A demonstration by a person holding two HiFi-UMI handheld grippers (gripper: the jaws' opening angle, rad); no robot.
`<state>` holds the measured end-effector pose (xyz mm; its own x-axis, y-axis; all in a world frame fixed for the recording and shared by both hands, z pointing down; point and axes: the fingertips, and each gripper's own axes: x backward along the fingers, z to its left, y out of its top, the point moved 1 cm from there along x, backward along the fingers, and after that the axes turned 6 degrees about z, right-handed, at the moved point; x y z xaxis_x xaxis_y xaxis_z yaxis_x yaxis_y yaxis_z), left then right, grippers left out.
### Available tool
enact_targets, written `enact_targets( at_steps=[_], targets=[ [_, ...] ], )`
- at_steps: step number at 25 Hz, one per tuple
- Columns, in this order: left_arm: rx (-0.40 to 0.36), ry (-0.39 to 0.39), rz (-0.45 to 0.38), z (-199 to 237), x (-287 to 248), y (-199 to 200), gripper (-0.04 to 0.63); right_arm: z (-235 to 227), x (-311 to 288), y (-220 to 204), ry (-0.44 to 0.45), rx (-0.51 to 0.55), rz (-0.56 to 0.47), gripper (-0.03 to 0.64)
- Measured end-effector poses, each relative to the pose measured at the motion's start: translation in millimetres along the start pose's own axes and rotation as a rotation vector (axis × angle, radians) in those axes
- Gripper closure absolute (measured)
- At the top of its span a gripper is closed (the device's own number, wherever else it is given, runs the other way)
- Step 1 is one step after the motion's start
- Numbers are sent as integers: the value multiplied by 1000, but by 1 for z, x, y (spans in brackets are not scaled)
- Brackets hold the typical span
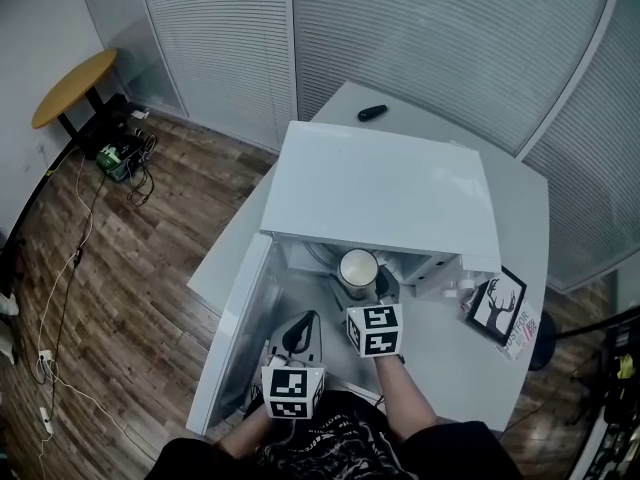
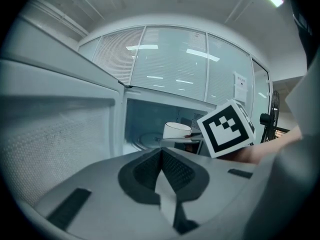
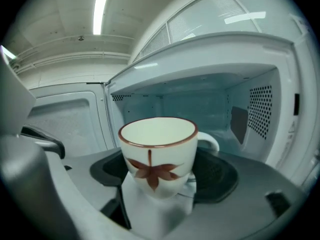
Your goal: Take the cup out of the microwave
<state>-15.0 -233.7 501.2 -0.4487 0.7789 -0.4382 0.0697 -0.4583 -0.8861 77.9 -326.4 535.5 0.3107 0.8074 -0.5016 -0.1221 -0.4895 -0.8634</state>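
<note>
One white table (image 1: pixel 520 230) stands on wood floor (image 1: pixel 150 258); right gripper (image 3: pixel 160 173) grasps the cup (image 3: pixel 159 143), left gripper (image 2: pixel 161 156) clenched.

Light grey table (image 1: pixel 518 228), rounded corners. Directly on it:
- white microwave (image 1: pixel 385 188), roughly centre, door (image 1: pixel 235 338) swung open past the table's left edge
- small black remote-like object (image 1: pixel 372 113) at the far edge, behind the microwave, apart from it
- black card with a white deer print (image 1: pixel 498 306) just right of the microwave's front corner, lying on another printed booklet (image 1: pixel 522 340)

Wood-plank floor (image 1: pixel 130 298) carries a round wooden side table (image 1: pixel 75 86) far left and loose cables (image 1: pixel 70 268).
</note>
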Motion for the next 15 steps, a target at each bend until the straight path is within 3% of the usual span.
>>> enact_targets(
  at_steps=[15],
  targets=[
    [-14,-6,-11,-16,-1,-2,589,2,46,-14,26,31,5,239]
  ],
)
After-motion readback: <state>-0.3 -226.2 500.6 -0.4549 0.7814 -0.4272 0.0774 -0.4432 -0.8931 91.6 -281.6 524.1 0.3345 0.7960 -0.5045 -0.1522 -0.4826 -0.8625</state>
